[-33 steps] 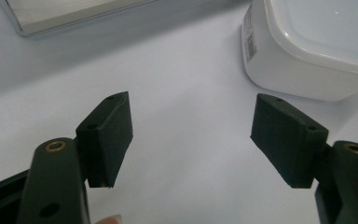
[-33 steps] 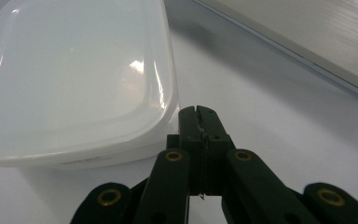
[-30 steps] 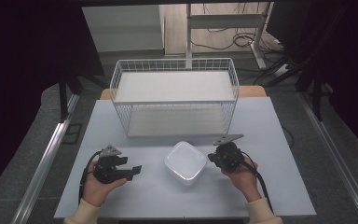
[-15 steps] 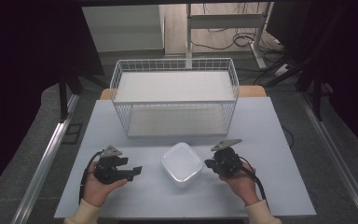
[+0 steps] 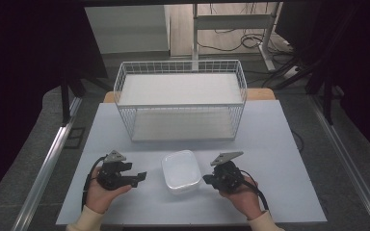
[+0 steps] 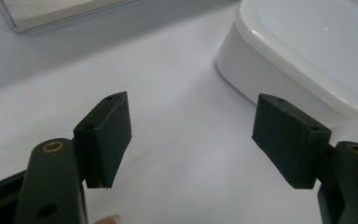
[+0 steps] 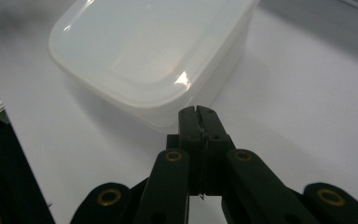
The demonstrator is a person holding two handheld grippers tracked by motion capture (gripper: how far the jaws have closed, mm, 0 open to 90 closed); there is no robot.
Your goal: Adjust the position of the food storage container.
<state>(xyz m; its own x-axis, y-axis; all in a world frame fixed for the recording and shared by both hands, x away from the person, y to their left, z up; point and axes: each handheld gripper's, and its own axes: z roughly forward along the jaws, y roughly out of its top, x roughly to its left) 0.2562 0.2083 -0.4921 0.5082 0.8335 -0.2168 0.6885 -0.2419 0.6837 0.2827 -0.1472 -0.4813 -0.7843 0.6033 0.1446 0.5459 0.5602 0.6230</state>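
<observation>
A white lidded container [image 5: 181, 171] sits on the pale table [image 5: 279, 144], toward the near edge, with its lid on. Seen from above, it lies between the two grippers, at about 6 o'clock from the wire basket [image 5: 180, 98].

The right gripper [image 5: 206, 181] is at 3 o'clock from the container, held in the person's right hand [image 5: 243, 199]. Its jaws are pressed together with nothing between them, and their tips point at the container's near side. In the right gripper view the closed tips [image 7: 198, 119] come right up to the container [image 7: 154, 56] wall; whether they touch it cannot be told.

The left gripper [image 5: 139, 177] is at 9 o'clock from the container, held in the left hand [image 5: 101, 195]. Its jaws stand wide apart and hold nothing. In the left gripper view the container [image 6: 307, 51] lies beyond the jaw on the right of that picture, near it but apart, and bare table [image 6: 168, 93] shows between the pads.

The wire basket is white, with a pale upper shelf and a lower one. It stands at the far side of the table, at 12 o'clock from the container and well apart from it.
</observation>
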